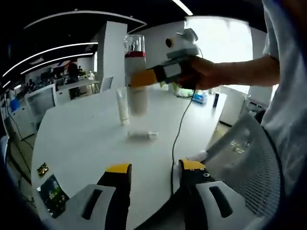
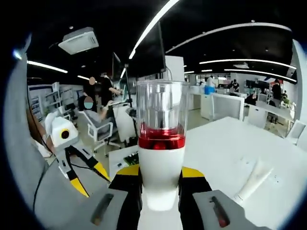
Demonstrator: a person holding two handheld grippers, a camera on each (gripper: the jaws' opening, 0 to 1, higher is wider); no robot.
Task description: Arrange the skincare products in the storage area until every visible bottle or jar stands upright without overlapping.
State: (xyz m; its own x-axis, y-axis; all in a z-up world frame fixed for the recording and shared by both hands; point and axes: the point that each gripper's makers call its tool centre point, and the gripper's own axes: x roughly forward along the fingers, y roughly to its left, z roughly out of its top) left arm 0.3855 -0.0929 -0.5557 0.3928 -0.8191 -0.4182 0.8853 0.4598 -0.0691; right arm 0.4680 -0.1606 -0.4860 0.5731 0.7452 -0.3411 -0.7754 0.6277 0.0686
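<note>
**Two grippers, one bottle lifted**

Two-view record. Right gripper [image 2: 160, 179]: jaws closed against the white body of a pump bottle [image 2: 161, 158], yellow tips pressed to either side. Bottle upright between the jaws; red metallic collar, clear cap on top. In the left gripper view, same bottle [image 1: 135, 79] held clear above the white table [image 1: 81, 134] by the right gripper [image 1: 144, 78], gripped from the side by a person's hand [image 1: 201, 72].

Left gripper [image 1: 154, 170]: jaws spread wide, nothing between them, low over the near table edge.

On the table: white tube [image 1: 123, 106] standing upright just beside the raised bottle; small white item [image 1: 142, 135] lying flat nearby, type not resolvable. Same tube likely the one lying across lower right of right gripper view [image 2: 252, 184]; orientation there unclear owing to camera tilt.

Black cable [image 1: 176, 139] trailing across the table. Left gripper [image 2: 79, 167] visible at left of right gripper view, jaws apart. Mesh chair back [image 1: 244, 158] at right.
</note>
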